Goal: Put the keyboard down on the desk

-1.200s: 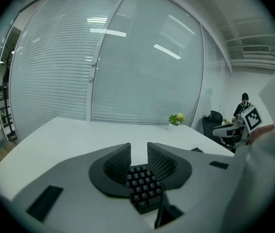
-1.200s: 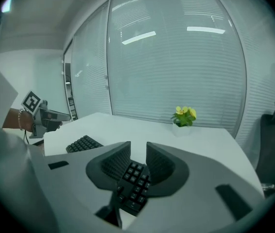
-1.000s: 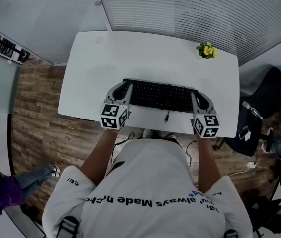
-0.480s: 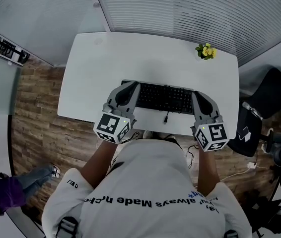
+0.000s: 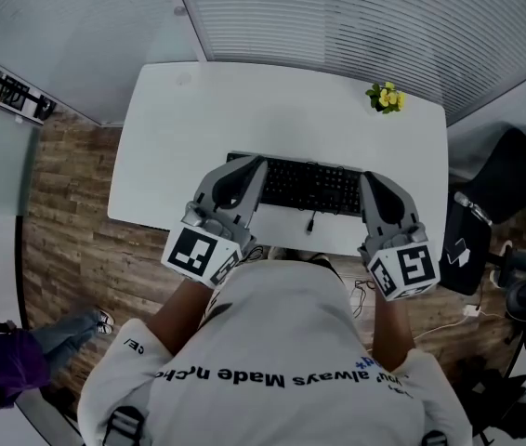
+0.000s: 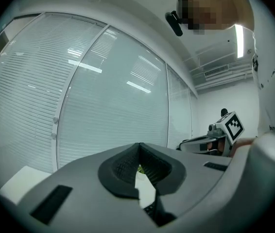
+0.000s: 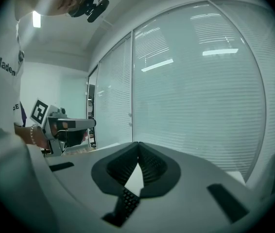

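Note:
A black keyboard (image 5: pixel 309 184) lies flat on the white desk (image 5: pixel 244 100), near its front edge, with its cable (image 5: pixel 311 219) pointing toward me. My left gripper (image 5: pixel 254 163) hovers over the keyboard's left end and is raised and tilted up. In the left gripper view its fingertips (image 6: pixel 139 144) meet, with nothing between them. A sliver of keys (image 6: pixel 149 210) shows below. My right gripper (image 5: pixel 367 177) hangs over the right end, and its jaws (image 7: pixel 138 143) are shut and empty too. Keys (image 7: pixel 128 200) show beneath them.
A small pot of yellow flowers (image 5: pixel 386 96) stands at the desk's far right corner. A black chair (image 5: pixel 505 184) sits right of the desk. Blinds run behind it. Wooden floor (image 5: pixel 68 212) lies to the left, where a person (image 5: pixel 3 370) stands.
Both grippers have let go of the keyboard's ends, closed, and lifted up and back toward me. Their cameras now look at the blinds. The keyboard stays on the desk.

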A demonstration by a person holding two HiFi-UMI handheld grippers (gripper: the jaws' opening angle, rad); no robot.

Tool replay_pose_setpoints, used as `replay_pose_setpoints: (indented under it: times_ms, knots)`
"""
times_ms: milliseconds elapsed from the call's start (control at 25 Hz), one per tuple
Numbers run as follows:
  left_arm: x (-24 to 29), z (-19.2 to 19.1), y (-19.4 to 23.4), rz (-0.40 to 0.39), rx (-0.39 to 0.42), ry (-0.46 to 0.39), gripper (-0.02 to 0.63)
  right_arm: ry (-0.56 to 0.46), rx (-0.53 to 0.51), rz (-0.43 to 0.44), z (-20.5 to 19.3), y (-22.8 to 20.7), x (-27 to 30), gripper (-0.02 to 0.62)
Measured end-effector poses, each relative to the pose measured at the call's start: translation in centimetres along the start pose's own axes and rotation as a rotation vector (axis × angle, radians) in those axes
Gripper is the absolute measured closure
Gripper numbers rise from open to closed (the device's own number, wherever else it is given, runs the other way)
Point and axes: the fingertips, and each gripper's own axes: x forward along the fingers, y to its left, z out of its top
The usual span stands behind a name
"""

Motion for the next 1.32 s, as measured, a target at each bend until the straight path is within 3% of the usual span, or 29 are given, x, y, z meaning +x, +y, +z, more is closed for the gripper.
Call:
replay_pose_setpoints:
  times_ms: [320,1320]
  knots:
    - [-0.1,2.7,-1.2,-0.021,0.033,-0.059,0.586,-0.013,-0.015,0.003,1.5,0.7,-0.5,0.586]
    - [-0.4,1.8,-1.2,0.001,0.028,-0.035,0.586,-0.036,-0.041,-0.012,2.4,1.0,-1.3,0.588]
